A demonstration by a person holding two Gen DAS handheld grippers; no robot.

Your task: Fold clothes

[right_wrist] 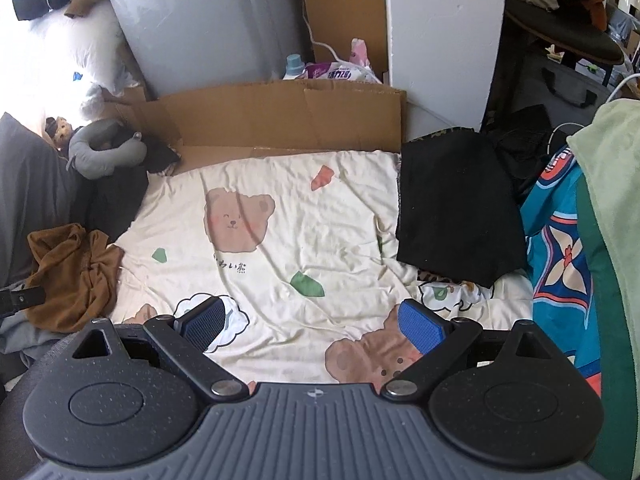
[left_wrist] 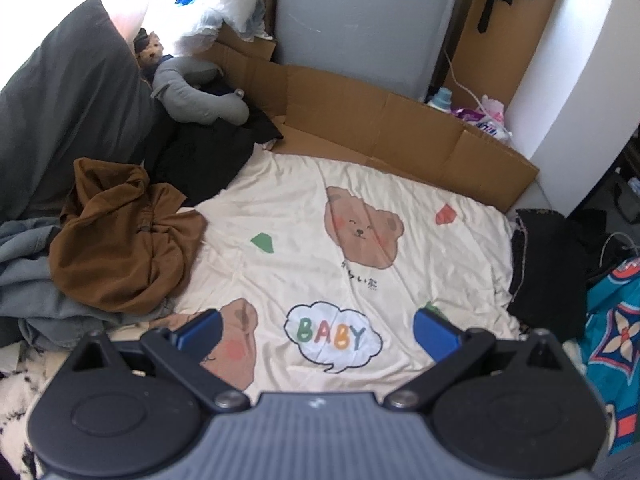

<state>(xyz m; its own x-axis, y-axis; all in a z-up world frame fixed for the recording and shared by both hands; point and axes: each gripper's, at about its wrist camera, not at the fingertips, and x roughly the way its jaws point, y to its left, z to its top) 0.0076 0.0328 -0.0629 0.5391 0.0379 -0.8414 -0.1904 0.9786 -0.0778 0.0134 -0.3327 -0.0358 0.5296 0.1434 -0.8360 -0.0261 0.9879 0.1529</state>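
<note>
A crumpled brown garment (left_wrist: 120, 240) lies at the left of the cream bear-print sheet (left_wrist: 320, 208), on top of grey clothes (left_wrist: 36, 280). It also shows in the right wrist view (right_wrist: 72, 276). A folded black garment (right_wrist: 456, 204) lies at the sheet's right edge and shows in the left wrist view (left_wrist: 548, 268). My left gripper (left_wrist: 318, 332) is open and empty above the sheet's near part. My right gripper (right_wrist: 316, 322) is open and empty above the sheet (right_wrist: 304, 216), left of the black garment.
Flattened cardboard (left_wrist: 380, 120) lines the far edge, with a grey cabinet (left_wrist: 360, 20) behind. A grey neck pillow (left_wrist: 196, 92) and dark clothes (left_wrist: 208, 152) sit at the back left. A teal patterned cloth (right_wrist: 560, 248) and a green cloth (right_wrist: 612, 240) lie at the right.
</note>
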